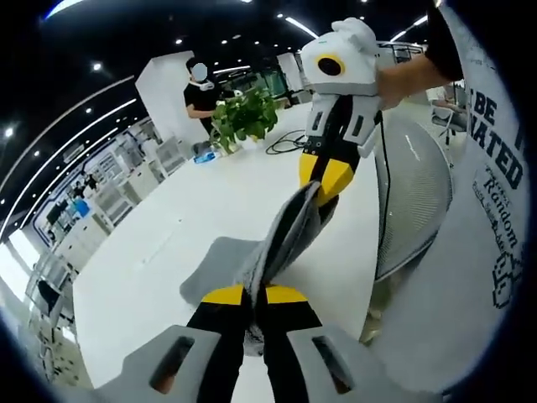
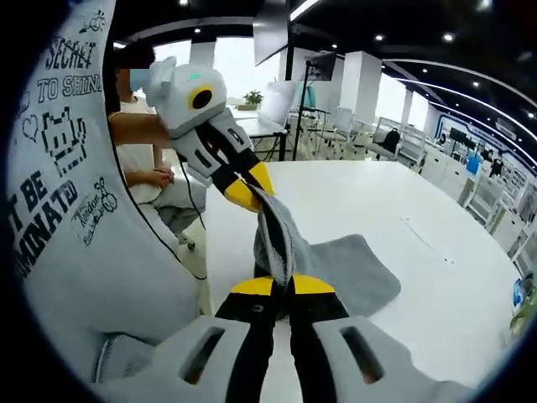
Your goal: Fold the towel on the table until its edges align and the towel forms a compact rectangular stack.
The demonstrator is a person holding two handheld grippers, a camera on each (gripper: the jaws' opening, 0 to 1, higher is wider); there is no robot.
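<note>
Both grippers are clamped tight on the grey towel [image 1: 281, 239], jaws basically closed with cloth pinched between them. Left gripper [image 1: 254, 295] and right gripper [image 2: 283, 286] hold one edge stretched up, the rest drooping onto the white table [image 1: 168, 243].

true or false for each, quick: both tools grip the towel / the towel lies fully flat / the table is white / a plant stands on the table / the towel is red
1. Both tools grip the towel. True: the left tool and the right tool are each shut on the grey towel.
2. The towel lies fully flat. False: one edge is lifted between the tools, the rest rests on the table.
3. The table is white. True.
4. A plant stands on the table. True, at the far end in the left gripper view.
5. The towel is red. False: it is grey.
</note>
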